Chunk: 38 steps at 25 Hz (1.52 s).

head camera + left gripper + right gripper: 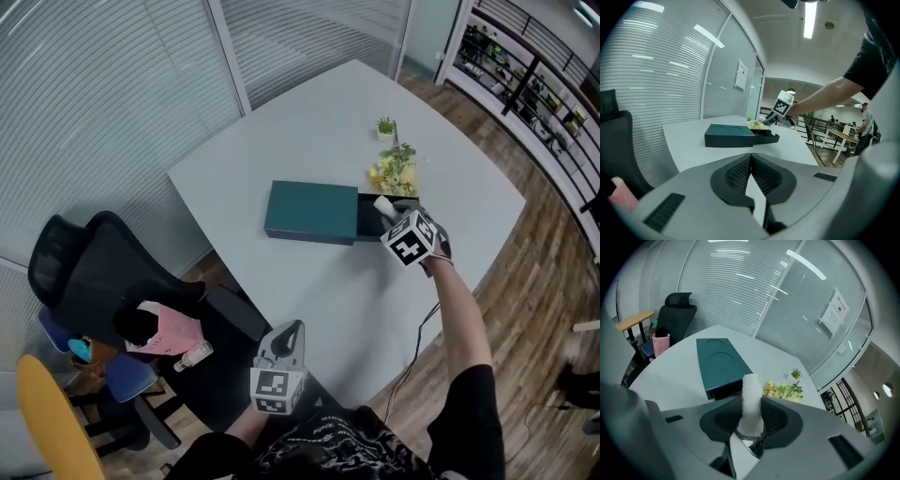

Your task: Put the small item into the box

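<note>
- Clamped between the pads of the right gripper [751,423]: the roll [751,397], small, white and standing on end.
- Held over the right end of the box [311,212], just above the drawer [367,221], which is pulled out to the right.
- Cannot tell from the head view whether the roll already touches the drawer's floor or rim; looks to hang just over the opening.
- Left gripper [750,165] closed on nothing, its pads meeting, kept at the near edge of the table [309,131], well apart from the box.
- Box lying flat mid-table, its dark green lid closed over the left part; only the drawer open.
- Flowers [394,173] just beyond the drawer on the far side, with a small potted plant [385,128] farther off; neither in the way.
- Done, by the look of it: pick-up and carry to the box.
- Left: lower the roll into the drawer and open the right jaws to let it go.
- Probably also left, though not named in the task: sliding the drawer shut.
</note>
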Motion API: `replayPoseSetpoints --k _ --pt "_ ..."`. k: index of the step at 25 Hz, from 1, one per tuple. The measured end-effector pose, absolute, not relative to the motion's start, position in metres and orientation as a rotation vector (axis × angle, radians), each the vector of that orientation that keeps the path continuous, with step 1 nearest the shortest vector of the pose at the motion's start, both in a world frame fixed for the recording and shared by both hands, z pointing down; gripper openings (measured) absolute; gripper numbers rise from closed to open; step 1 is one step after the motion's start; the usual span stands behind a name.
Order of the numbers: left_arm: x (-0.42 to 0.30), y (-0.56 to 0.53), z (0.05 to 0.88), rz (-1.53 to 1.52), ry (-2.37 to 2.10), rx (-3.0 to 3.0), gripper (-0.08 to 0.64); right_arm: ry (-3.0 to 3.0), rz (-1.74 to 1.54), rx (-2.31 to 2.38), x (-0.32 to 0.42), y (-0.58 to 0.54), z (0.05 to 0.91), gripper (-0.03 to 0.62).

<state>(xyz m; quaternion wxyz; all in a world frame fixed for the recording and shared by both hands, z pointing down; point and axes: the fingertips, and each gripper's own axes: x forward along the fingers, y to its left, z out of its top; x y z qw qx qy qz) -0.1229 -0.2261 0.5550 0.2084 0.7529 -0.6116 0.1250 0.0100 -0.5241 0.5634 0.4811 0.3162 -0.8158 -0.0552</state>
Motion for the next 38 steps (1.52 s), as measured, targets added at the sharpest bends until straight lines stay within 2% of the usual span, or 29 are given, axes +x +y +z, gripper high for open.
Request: replayPoseSetpoints --k 8,29,38 --pt "-0.132 -0.237 0.559 0.392 -1.704 2.127 0.018 -1.966 0.064 0.833 0.008 -0.548 0.602 0.135" --pt "-0.165 -0.217 0.573 0.49 -1.796 2.009 0.018 -1.796 -0.002 0.566 -0.008 -0.546 0.668 0.136" --pt "-0.172 -0.209 0.573 0.495 -1.827 1.972 0.018 -1.771 0.133 0.57 -0.013 -0.543 0.678 0.137"
